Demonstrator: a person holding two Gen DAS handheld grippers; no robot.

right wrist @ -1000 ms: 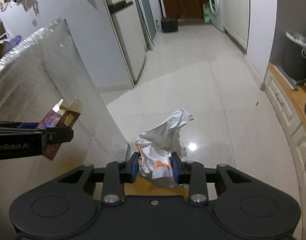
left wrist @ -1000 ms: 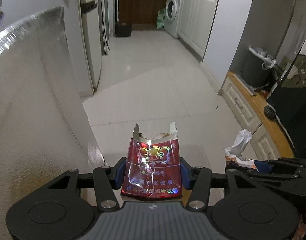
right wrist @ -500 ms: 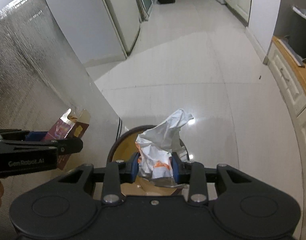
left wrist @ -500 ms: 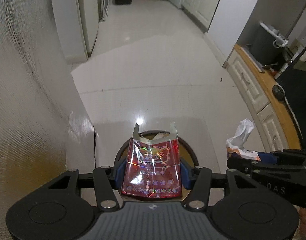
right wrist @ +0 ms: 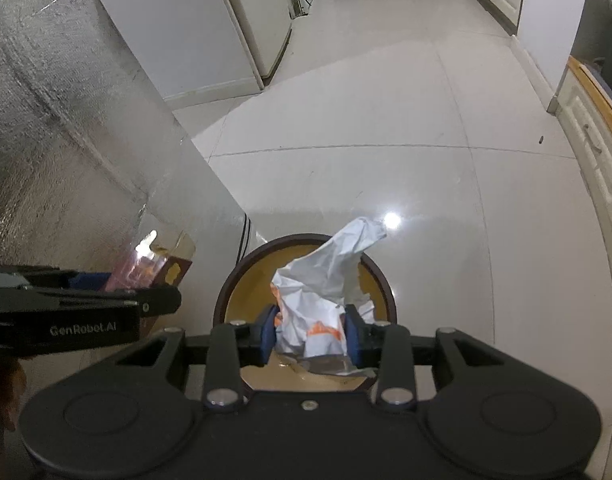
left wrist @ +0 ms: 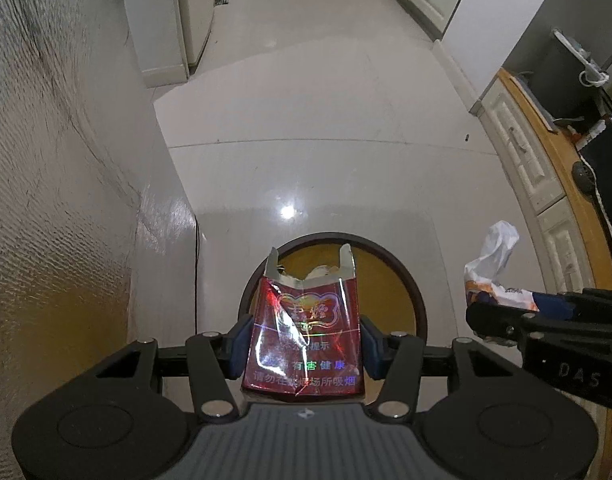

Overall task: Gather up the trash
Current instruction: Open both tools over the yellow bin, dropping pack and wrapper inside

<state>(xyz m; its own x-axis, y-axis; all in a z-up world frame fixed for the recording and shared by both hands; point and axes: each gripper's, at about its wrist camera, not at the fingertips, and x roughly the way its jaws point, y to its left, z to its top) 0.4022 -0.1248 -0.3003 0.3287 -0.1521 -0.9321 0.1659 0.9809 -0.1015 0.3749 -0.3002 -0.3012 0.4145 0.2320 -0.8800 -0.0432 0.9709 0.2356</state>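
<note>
Glossy white tiled floor (left wrist: 326, 120), foil-textured wall (left wrist: 45, 160), white cabinets (right wrist: 594, 152), wooden countertop (left wrist: 546, 152)

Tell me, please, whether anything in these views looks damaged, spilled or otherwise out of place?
Only the trash itself. The red cigarette pack in the left gripper has a torn-open top and creased wrap, and the white wrapper in the right gripper is crumpled. Both are held above the round bin; nothing looks spilled on the floor.
</note>
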